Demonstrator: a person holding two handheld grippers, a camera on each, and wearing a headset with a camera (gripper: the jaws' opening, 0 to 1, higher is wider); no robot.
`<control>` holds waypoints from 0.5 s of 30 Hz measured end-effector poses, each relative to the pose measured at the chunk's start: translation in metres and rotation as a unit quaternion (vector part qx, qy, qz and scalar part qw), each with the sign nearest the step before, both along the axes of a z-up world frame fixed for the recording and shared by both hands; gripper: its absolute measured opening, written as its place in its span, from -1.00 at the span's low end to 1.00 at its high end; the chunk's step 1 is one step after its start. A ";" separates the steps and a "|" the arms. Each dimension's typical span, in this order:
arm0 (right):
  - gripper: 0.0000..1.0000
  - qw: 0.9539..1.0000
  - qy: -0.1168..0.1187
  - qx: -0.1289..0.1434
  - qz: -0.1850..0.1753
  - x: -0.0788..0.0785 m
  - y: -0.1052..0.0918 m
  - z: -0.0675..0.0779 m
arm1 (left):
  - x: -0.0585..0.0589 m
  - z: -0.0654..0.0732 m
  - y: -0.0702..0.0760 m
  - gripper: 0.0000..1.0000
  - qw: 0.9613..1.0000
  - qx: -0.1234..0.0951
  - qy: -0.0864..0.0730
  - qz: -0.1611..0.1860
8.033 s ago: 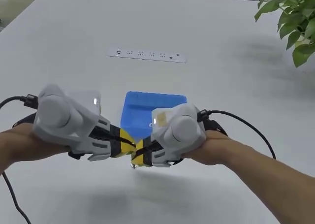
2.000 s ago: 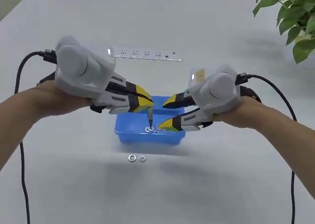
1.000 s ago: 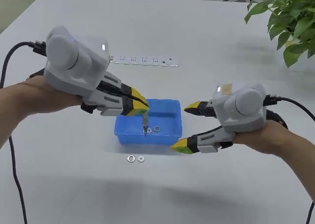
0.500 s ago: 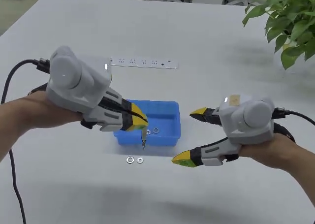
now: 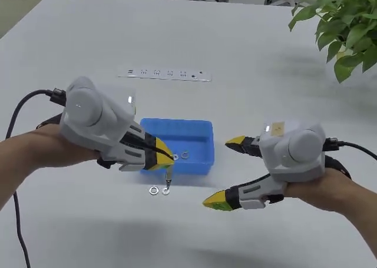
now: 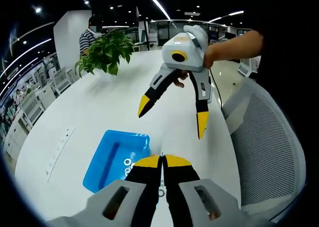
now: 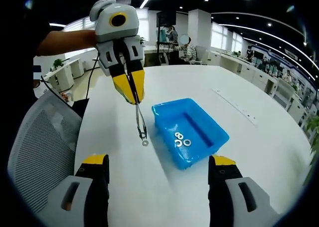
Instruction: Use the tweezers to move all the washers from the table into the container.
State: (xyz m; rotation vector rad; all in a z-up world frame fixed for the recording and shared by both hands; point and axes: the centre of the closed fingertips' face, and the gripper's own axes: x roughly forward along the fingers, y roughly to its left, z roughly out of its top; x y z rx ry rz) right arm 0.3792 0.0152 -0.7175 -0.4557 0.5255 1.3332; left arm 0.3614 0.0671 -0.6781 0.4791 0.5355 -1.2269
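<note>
The left tool (image 5: 159, 156), clamped on the tweezers (image 5: 168, 175), has shifted their tip from the container (image 5: 197, 139) to the washers (image 5: 154, 190) just below it in frame; right tool (image 5: 224, 172) jaws apart.

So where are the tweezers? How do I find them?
Find the blue container mid-table. At its near edge, the left claw pinches the tweezers. They are the thin metal prongs pointing down at two loose washers.
</note>
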 end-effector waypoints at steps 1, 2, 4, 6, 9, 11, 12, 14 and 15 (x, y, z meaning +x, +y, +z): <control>0.65 1.000 0.000 0.000 -0.001 0.000 0.000 0.000 | -0.001 -0.002 0.000 -0.90 1.000 0.001 0.002 0.000; 0.65 1.000 0.000 0.000 0.000 0.000 0.000 0.000 | -0.001 -0.003 0.001 -0.90 1.000 0.002 0.002 0.000; 0.64 1.000 0.001 0.000 0.000 0.000 0.000 -0.001 | -0.001 -0.006 0.001 -0.90 1.000 0.001 0.005 0.002; 0.64 1.000 0.002 -0.002 0.000 -0.001 0.000 -0.002 | -0.002 -0.010 0.002 -0.90 1.000 0.002 0.007 0.003; 0.64 1.000 0.002 -0.003 0.003 -0.003 0.000 -0.003 | -0.003 -0.014 0.002 -0.90 1.000 0.002 0.011 0.005; 0.63 1.000 0.003 -0.004 0.005 -0.005 0.000 -0.003 | -0.003 -0.016 0.002 -0.90 1.000 0.001 0.011 0.006; 0.63 1.000 0.004 -0.005 0.006 -0.006 0.000 -0.004 | -0.002 -0.017 0.002 -0.90 1.000 0.000 0.011 0.007; 0.63 1.000 0.005 -0.006 0.006 -0.006 0.000 -0.005 | -0.002 -0.017 0.002 -0.90 1.000 0.001 0.011 0.007; 0.63 1.000 0.005 -0.006 0.006 -0.006 0.000 -0.005 | -0.002 -0.017 0.002 -0.90 1.000 0.000 0.010 0.006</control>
